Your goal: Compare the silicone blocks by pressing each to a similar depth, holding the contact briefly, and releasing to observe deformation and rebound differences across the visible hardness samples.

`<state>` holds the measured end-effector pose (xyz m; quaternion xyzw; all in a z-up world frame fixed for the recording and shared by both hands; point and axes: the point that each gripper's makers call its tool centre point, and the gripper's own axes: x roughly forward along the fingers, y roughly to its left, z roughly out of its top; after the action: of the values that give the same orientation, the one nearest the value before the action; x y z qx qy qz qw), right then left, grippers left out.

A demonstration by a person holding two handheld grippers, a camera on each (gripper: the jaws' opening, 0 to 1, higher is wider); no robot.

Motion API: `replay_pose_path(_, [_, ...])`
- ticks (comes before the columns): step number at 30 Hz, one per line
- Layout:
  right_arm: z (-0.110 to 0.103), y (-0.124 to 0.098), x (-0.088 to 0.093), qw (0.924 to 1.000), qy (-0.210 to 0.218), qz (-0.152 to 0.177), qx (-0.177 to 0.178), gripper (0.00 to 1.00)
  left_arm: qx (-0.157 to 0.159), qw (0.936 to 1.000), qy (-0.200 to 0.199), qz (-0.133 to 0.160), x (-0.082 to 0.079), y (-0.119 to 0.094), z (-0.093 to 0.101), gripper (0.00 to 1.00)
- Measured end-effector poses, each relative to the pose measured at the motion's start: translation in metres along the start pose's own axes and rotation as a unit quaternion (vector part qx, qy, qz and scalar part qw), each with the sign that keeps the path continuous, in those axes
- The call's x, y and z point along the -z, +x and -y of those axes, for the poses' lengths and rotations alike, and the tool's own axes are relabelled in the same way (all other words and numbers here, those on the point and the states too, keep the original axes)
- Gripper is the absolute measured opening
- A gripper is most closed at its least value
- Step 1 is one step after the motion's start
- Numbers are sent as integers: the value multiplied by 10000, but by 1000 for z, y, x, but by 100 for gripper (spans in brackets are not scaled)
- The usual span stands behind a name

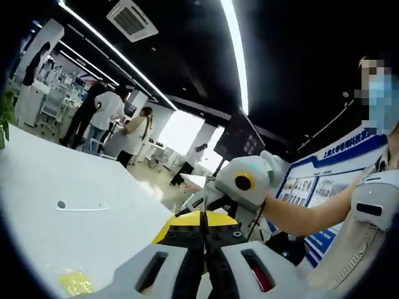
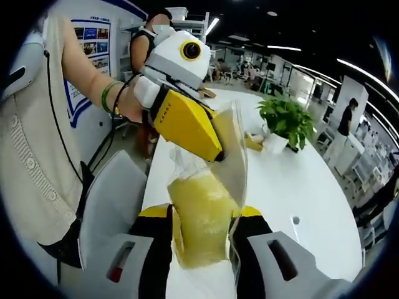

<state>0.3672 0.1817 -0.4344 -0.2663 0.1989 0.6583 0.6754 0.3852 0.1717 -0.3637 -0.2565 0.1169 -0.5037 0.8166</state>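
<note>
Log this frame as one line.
right gripper: shut on yellow block in clear bag | left gripper: shut on bag top | lifted over white table

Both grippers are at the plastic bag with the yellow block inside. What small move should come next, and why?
Probably lower the bag to the white table and get the yellow block out. The right gripper squeezes the block through the bag, and the left gripper pinches the bag's top, all lifted off the table. Pressing to an even depth likely needs the block bare and supported.
</note>
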Motion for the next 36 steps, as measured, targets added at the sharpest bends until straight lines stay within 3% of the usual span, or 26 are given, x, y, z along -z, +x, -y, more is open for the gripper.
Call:
replay_pose_path(7, [5,4,5,9999,85,59,47,39,-123,9999,-49,17,8,2,-16,0])
replay_pose_path(8, [4,4,6,9999,91,88,40,40,-33,9998,-168,-86,12,2,-15,0])
replay_pose_path(9, [5,4,6,9999,95,115,64,42,-212,9997,-109,15,11,2,-21,0])
replay_pose_path(10, [7,4,7,9998,136,142,82,43,-92,9996,-267,-58,14,3,-20,0])
replay_pose_path(12, [6,1,12,9992,345,157,92,47,-142,9996,-226,-17,14,4,-24,0])
replay_pose_path(15, [8,-6,16,9978,533,304,238,56,-174,9994,-295,-69,18,7,-28,0])
replay_pose_path(20, [9,-32,31,9902,884,721,802,63,-314,9991,-265,-108,23,13,-39,0])
replay_pose_path(24, [8,-53,47,9791,1246,1042,1222,69,-402,9987,-291,-128,28,19,-48,0])
replay_pose_path(30, [-5,-76,68,9608,1765,1425,1596,64,-477,9981,-327,-193,40,34,-56,0])
replay_pose_path(32, [-6,-86,77,9505,1833,1578,1950,65,-531,9978,-331,-241,47,41,-61,0])
replay_pose_path(36, [-18,-97,94,9257,2507,1911,2092,73,-599,9971,-380,-260,60,54,-71,0])
